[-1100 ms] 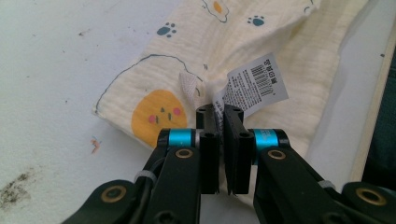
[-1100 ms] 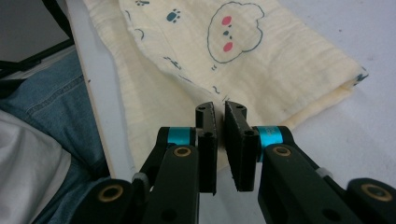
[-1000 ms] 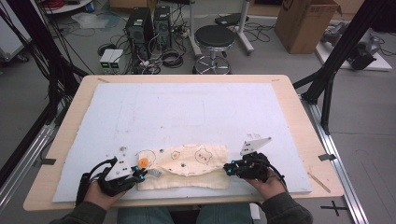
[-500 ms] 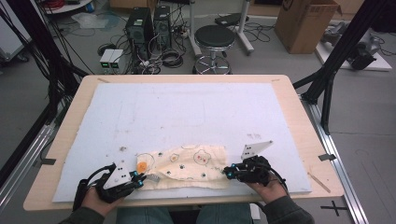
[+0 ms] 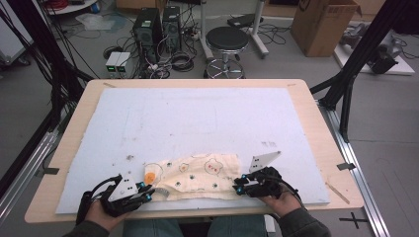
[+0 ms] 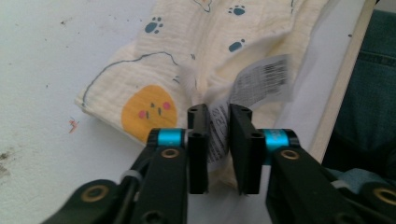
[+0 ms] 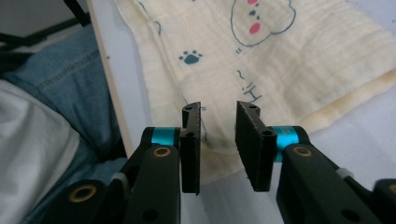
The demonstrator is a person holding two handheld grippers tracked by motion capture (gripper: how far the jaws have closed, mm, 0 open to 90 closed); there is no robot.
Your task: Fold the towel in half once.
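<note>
**Fingers Loosened at Both Ends of the Printed Cloth**

Lies flat near the six o'clock edge of the counter (image 5: 306, 94): a cream cloth (image 5: 197, 175), printed with paw marks, an orange face and a pink-cheeked outline, spread on the pale blue mat (image 5: 197, 118). Runs lengthwise from about eight o'clock to about four o'clock of the mat's lower middle.

At seven o'clock in the high view: left gripper (image 5: 143, 190), held in the left hand (image 5: 101, 212), pointing toward three o'clock at the cloth's near-left corner. In the left gripper view, left gripper (image 6: 218, 140) with fingers (image 6: 198, 144) parted by a narrow gap, having just been opening. Between them: the white care label (image 6: 261, 81) and a fold of cloth edge (image 6: 224, 28). Left pad lying against the label or very near it; no firm press to be seen, and the label's free end blurred.

At five o'clock in the high view: right gripper (image 5: 239, 185), in the right hand (image 5: 279, 200), pointing toward nine o'clock at the cloth's near-right corner. In the right gripper view, right gripper (image 7: 218, 140) with fingers (image 7: 191, 149) standing apart, also just opened wider, the gap clear, hem of the cloth (image 7: 289, 70) lying flat beneath and between them, not pinched.

Blue denim of the person's lap (image 7: 74, 79) beyond the counter edge in both gripper views.
</note>
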